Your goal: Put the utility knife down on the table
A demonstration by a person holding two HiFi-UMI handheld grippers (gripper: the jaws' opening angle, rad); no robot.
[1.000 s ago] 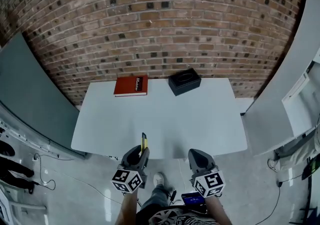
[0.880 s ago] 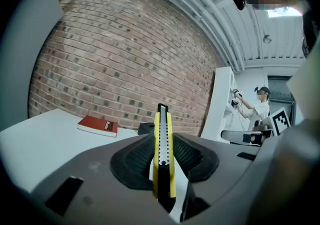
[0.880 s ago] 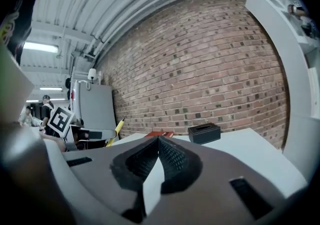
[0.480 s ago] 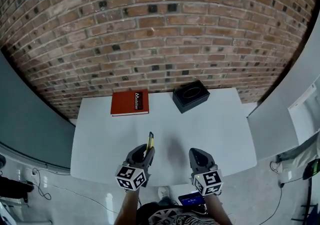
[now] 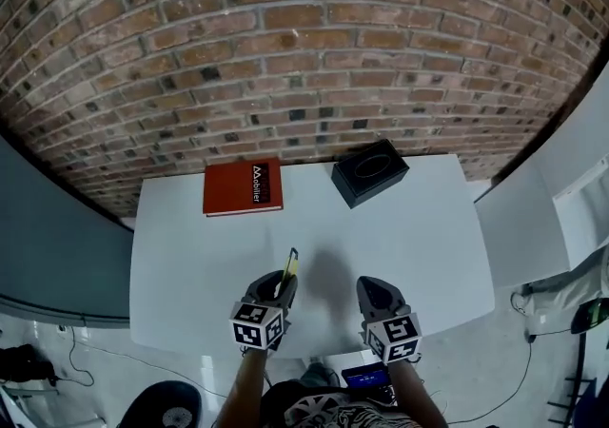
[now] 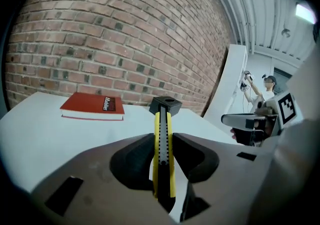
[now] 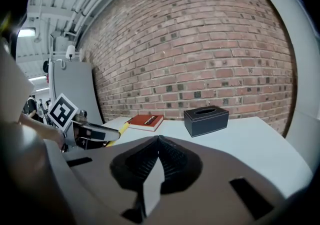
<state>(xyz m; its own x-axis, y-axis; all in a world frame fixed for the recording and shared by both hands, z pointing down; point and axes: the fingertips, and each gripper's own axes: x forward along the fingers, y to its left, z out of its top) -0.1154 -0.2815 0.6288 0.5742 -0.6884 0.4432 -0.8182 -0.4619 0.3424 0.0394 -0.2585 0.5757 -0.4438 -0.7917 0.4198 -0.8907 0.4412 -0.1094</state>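
Observation:
My left gripper (image 5: 282,282) is shut on a yellow and black utility knife (image 6: 163,145), which sticks forward out of the jaws over the near part of the white table (image 5: 190,255). In the head view the utility knife (image 5: 288,266) points away from me, above the table top. My right gripper (image 5: 371,291) hovers beside it at the table's near edge, shut with nothing between its jaws; the right gripper (image 7: 156,145) shows both pads pressed together. From the right gripper view the left gripper (image 7: 87,134) and the knife's yellow tip (image 7: 122,128) appear at left.
A red book (image 5: 244,187) lies at the table's back left and a black tissue box (image 5: 369,171) at the back right, both near the brick wall (image 5: 304,46). A grey panel (image 5: 48,226) stands to the left, white furniture (image 5: 533,226) to the right. A person stands far off (image 6: 270,86).
Both grippers have moved forward from off the table's near edge to over its near part, the left one carrying the knife. The view has shifted closer to the wall.

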